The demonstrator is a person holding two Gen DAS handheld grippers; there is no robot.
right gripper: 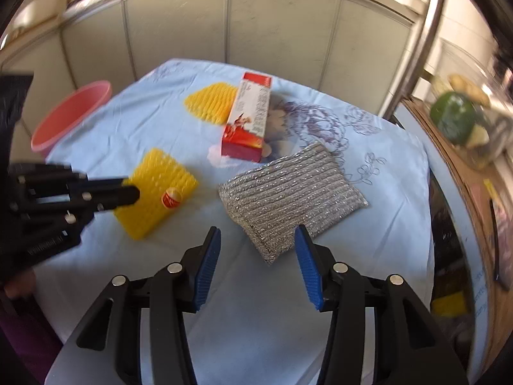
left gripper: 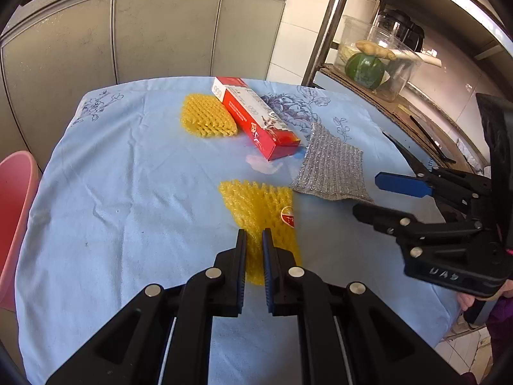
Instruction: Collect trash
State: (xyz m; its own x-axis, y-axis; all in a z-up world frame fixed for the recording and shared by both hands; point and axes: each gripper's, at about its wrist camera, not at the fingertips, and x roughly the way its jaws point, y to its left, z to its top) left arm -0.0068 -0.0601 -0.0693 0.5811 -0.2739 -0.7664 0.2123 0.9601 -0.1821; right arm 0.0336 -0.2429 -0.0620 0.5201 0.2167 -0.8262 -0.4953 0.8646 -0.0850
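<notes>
On the blue tablecloth (left gripper: 112,176) lie two yellow foam nets, a red box (left gripper: 256,117) and a silver scouring pad (left gripper: 333,168). My left gripper (left gripper: 254,240) is shut on the near yellow foam net (left gripper: 256,205), which has a red sticker; it also shows in the right wrist view (right gripper: 157,189). The far yellow net (left gripper: 206,115) lies beside the box. My right gripper (right gripper: 258,237) is open and empty, just short of the silver pad (right gripper: 288,192); it shows at the right in the left wrist view (left gripper: 368,195).
A pink basin (right gripper: 70,112) stands off the table's left edge. Grey cabinet doors (left gripper: 160,32) are behind the table. A metal rack on the right holds a clear container with a green squash (left gripper: 365,69) and ginger.
</notes>
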